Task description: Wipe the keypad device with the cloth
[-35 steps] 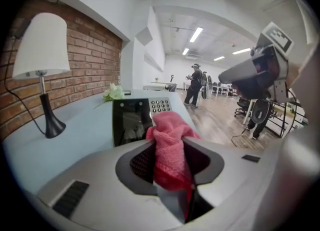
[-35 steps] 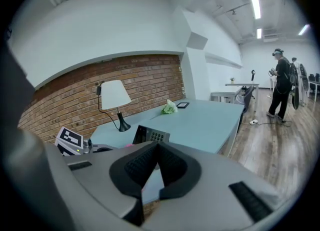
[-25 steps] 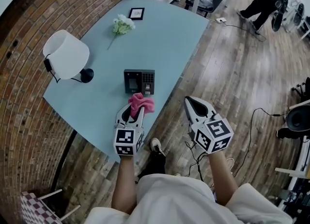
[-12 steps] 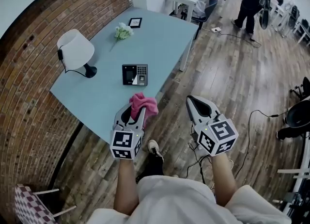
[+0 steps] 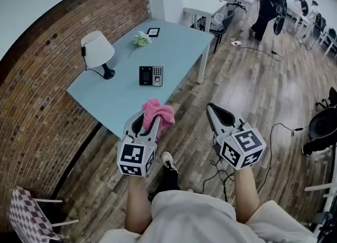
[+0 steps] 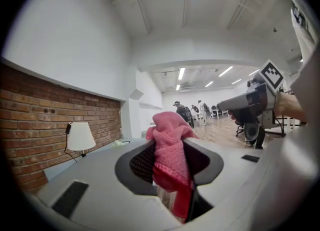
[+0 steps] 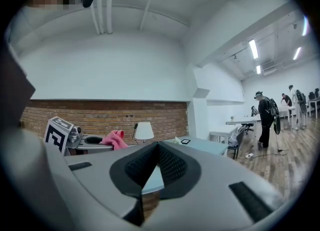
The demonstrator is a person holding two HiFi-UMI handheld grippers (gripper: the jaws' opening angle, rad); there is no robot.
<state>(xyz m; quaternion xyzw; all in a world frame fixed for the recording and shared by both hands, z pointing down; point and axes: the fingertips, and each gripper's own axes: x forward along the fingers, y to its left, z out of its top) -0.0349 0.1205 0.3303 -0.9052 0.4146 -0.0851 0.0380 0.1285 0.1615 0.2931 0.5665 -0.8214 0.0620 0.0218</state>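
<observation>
Left gripper [image 5: 149,119] is clamped on the crumpled pink fabric cloth [image 5: 159,113], off the near edge of the pale blue rectangular table [image 5: 176,47]. The small black keypad device [image 5: 151,76] lies flat on that table at twelve o'clock from the cloth, well apart. Right gripper [image 5: 213,109] sits at three o'clock of the left, jaws pressed together, nothing between them.

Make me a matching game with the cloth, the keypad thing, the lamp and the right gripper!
Things:
1. cloth
2. keypad device
3. lamp
4. right gripper

Where or how:
A. white, beside the brick wall
B. pink, in the left gripper jaws
C. jaws empty
D. lying on the blue table

Pairs: 1-B, 2-D, 3-A, 4-C
</observation>
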